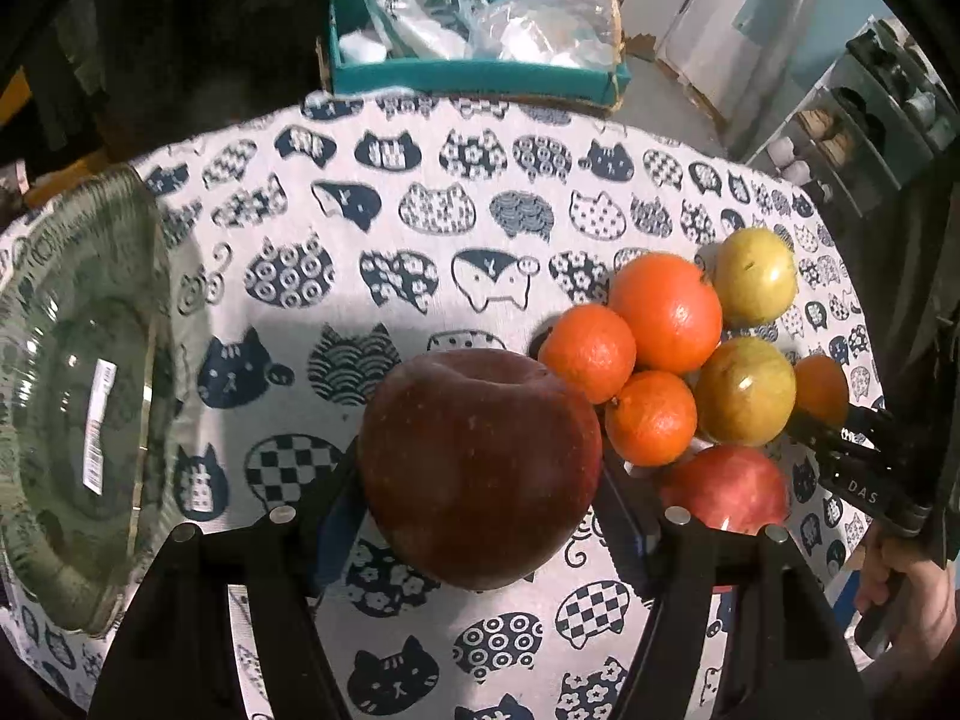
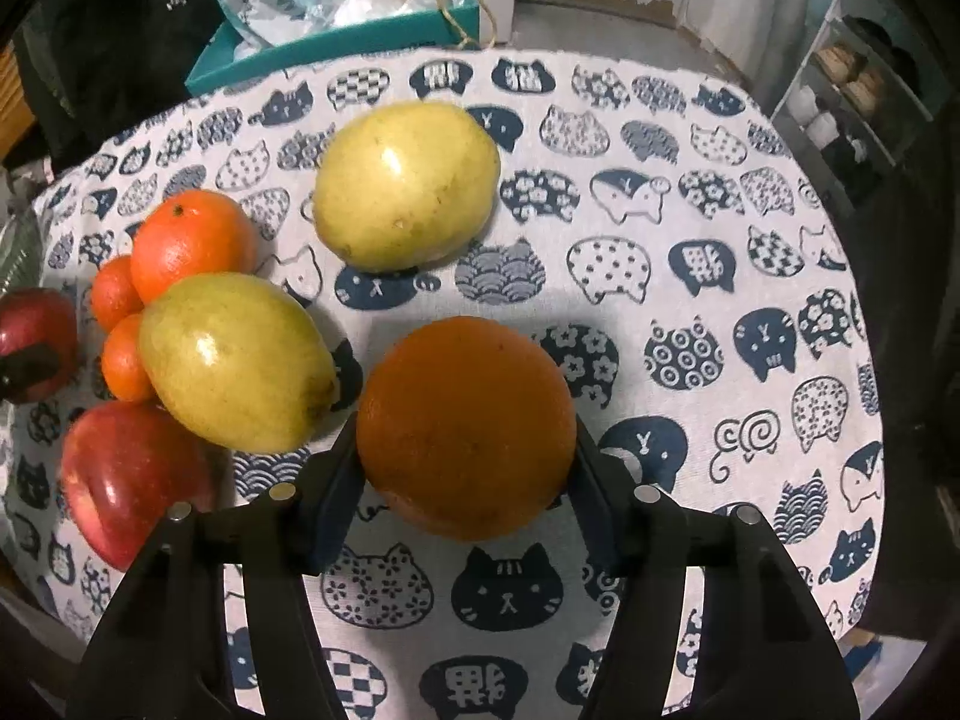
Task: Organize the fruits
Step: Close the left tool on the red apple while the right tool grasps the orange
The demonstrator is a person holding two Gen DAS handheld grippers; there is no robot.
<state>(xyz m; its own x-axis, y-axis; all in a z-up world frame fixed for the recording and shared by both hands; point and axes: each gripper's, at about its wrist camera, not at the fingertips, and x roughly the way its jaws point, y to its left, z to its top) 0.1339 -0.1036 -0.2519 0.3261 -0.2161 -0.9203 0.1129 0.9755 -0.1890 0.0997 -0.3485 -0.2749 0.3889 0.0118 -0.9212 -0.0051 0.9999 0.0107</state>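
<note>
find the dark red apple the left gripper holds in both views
Left wrist: the dark red apple sits bottom centre, clamped by the left gripper.
Right wrist: the same apple shows at the far left edge, partly hidden by a black finger.
Shared landmark: the teal box beyond the table.

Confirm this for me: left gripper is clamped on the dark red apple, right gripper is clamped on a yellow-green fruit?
Not quite. The right gripper is clamped on an orange, as the right wrist view shows; the yellow-green fruits lie loose on the cloth. The left gripper does hold the dark red apple.
</note>
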